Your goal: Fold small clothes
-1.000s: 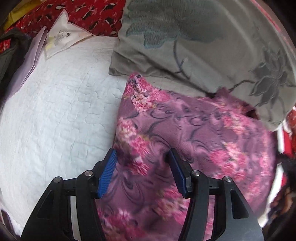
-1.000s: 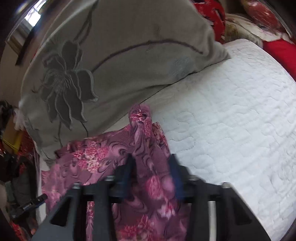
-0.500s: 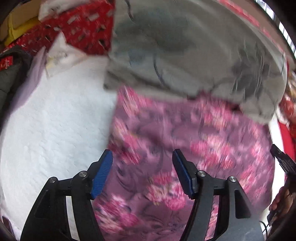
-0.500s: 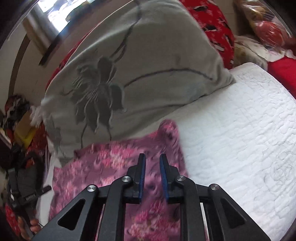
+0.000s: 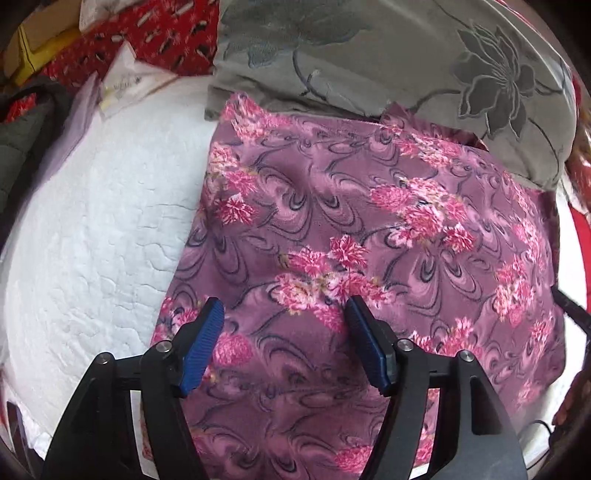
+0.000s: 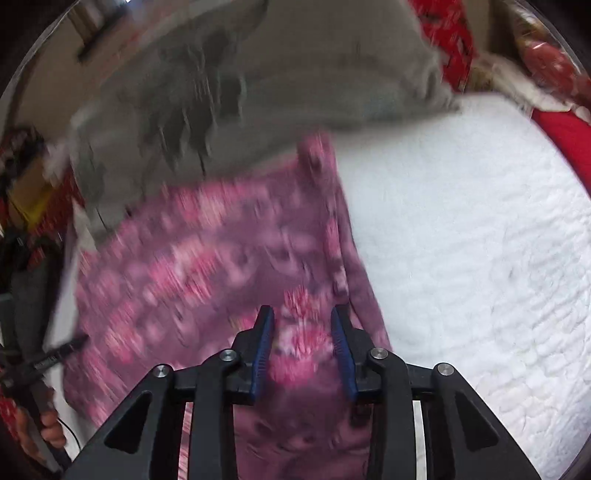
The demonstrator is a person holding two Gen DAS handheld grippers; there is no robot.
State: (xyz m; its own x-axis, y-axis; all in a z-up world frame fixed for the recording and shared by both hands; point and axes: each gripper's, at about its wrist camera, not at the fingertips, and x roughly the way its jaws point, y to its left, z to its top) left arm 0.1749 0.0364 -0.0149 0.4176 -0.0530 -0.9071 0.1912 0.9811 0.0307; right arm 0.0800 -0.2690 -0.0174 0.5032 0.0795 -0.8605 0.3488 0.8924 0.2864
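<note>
A purple cloth with pink flowers (image 5: 351, 229) lies spread flat on the white quilted bed (image 5: 92, 240). My left gripper (image 5: 284, 325) is open and empty, hovering over the cloth's near part. In the right wrist view the same cloth (image 6: 207, 258) looks blurred by motion. My right gripper (image 6: 301, 332) is open over the cloth's near right edge, with nothing held between its blue pads.
A grey pillow with a flower pattern (image 5: 369, 55) lies at the cloth's far edge. Red patterned bedding (image 5: 155, 33) and white papers (image 5: 129, 81) sit at the far left. White quilt (image 6: 480, 240) extends to the right of the cloth.
The cloth went from bunched and lifted to spread flat. My right gripper let go of it and opened; both grippers pulled back toward the near side.
</note>
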